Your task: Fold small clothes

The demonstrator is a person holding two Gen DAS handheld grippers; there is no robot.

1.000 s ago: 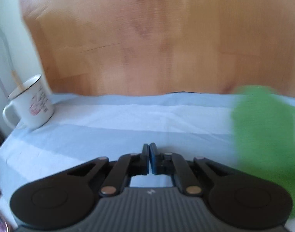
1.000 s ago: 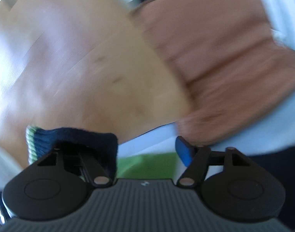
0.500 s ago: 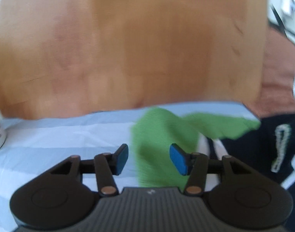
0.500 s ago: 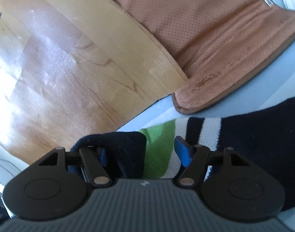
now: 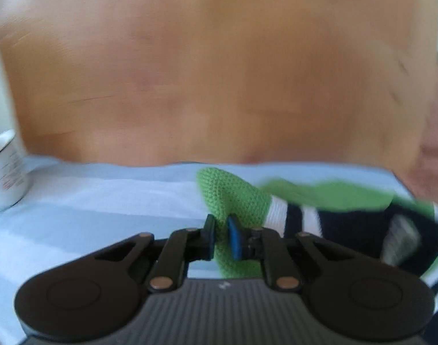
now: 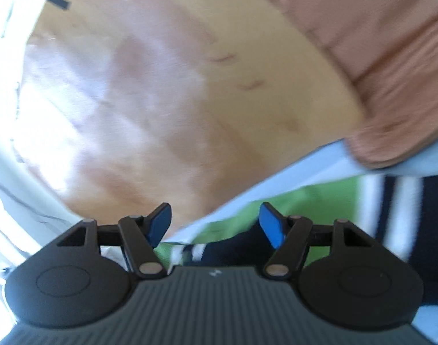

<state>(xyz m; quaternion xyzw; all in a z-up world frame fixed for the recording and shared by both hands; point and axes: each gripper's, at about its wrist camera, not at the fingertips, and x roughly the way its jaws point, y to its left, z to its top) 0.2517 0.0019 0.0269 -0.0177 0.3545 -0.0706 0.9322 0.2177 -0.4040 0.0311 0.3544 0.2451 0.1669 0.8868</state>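
While the left gripper (image 5: 221, 231) pinches the knit garment (image 5: 233, 198), pale-blue cloth (image 5: 104, 201) covers wood (image 5: 219, 72); right gripper (image 6: 216, 224) agape.

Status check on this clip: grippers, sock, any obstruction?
Left gripper just closed, pinching green sock toe. Right gripper open, empty, above the sock. Mug far left, clear.

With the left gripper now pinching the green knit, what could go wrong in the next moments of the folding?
1. The left gripper, whose jaws have just been closing, is shut on only a thin edge of the green toe of the sock; a pull may slip it free.
2. The right gripper is open and holds nothing, so the sock's navy part may drag and bunch.
3. The white mug stands near; a wide sweep might knock it.
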